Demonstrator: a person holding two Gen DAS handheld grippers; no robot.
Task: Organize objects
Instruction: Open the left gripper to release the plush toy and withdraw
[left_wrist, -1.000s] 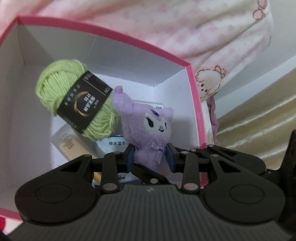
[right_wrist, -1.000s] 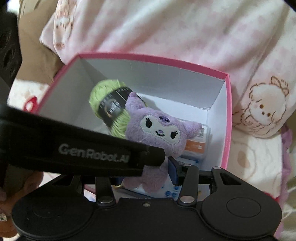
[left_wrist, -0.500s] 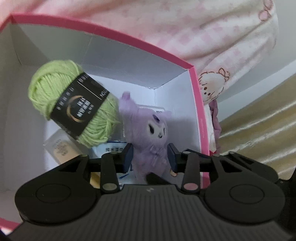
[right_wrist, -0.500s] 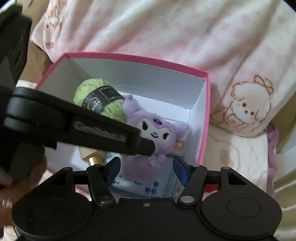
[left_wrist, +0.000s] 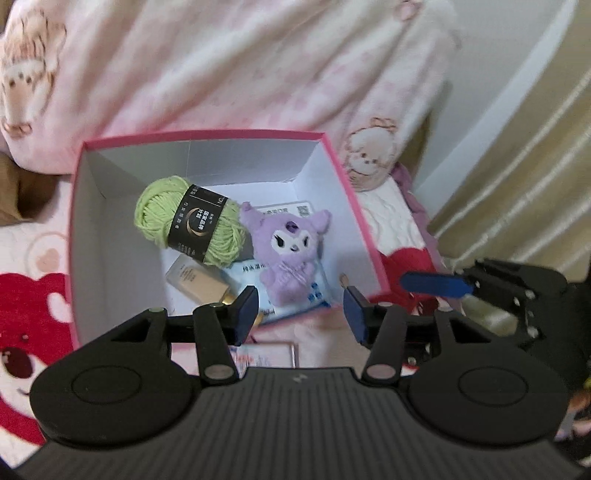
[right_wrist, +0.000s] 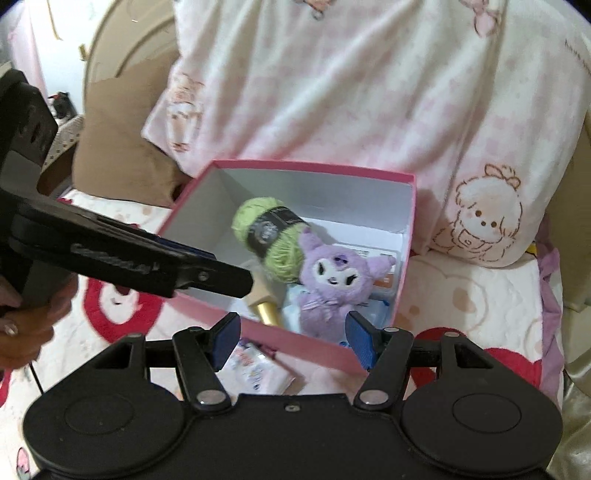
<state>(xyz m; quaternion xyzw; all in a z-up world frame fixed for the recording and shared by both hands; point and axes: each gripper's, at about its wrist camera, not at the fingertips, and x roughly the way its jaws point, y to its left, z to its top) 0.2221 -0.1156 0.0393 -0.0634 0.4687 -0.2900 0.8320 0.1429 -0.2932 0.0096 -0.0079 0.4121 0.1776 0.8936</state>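
Note:
A pink box (left_wrist: 354, 206) with white inner walls (right_wrist: 199, 206) sits on the bed. Inside lie a purple plush toy (left_wrist: 290, 247) (right_wrist: 332, 284), a green yarn ball (left_wrist: 188, 225) (right_wrist: 269, 236) with a black label, a beige bottle (left_wrist: 195, 284) with a gold cap (right_wrist: 266, 312), and a blue wipes pack (left_wrist: 314, 295). My left gripper (left_wrist: 300, 314) is open and empty, held above the box's near edge. My right gripper (right_wrist: 291, 338) is open and empty, just short of the box. The left gripper's finger (right_wrist: 210, 275) crosses the right wrist view.
A pink-and-white blanket with cartoon prints (right_wrist: 369, 92) is piled behind the box. A small card packet (right_wrist: 258, 369) lies on the red-and-white bedspread (left_wrist: 29, 314) in front of the box. A brown cushion (right_wrist: 118, 155) lies to the left, beige curtains (left_wrist: 517, 147) to the right.
My left gripper let go of the plush toy, opened, and pulled back and up out of the box. The toy now lies on the wipes pack. My right gripper also drew back.

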